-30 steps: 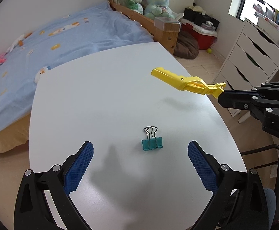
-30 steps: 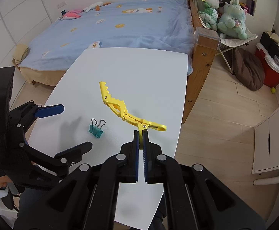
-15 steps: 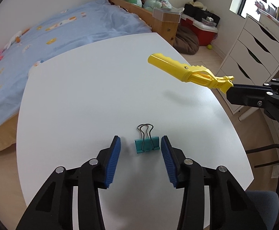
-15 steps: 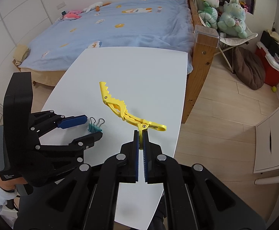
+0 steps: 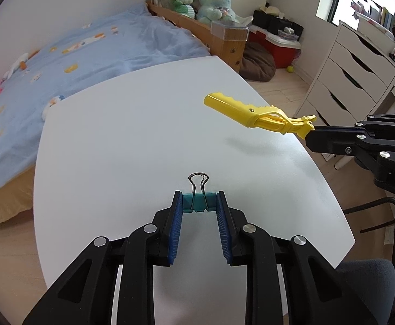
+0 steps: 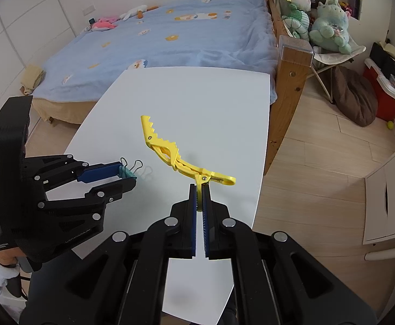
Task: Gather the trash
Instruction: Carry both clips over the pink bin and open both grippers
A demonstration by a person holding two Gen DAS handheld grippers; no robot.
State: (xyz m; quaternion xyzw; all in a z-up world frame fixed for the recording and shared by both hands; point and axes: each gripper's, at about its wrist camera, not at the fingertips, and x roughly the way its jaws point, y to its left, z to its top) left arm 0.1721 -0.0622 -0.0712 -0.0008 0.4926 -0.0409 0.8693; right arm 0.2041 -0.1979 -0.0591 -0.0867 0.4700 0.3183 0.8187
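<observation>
A teal binder clip (image 5: 198, 202) with wire handles sits on the white table (image 5: 132, 140). My left gripper (image 5: 199, 203) is shut on it, blue pads against both its sides; it also shows in the right wrist view (image 6: 127, 174), where the clip (image 6: 126, 172) is at the fingertips. My right gripper (image 6: 199, 189) is shut on the tail of a yellow toothed plastic clamp (image 6: 170, 151) and holds it above the table. In the left wrist view the clamp (image 5: 254, 115) hangs at the right, over its shadow.
A bed with a blue cover (image 6: 170, 35) borders the table's far side, with a wooden post (image 6: 289, 81) at its corner. White drawers (image 5: 354, 75) stand to the right. A dark beanbag (image 6: 354, 97) and red bin (image 6: 387, 94) lie on the wood floor.
My left gripper moved forward around the binder clip and closed from wide open until its pads pressed the clip's sides. My right gripper kept holding the yellow clamp nearly still.
</observation>
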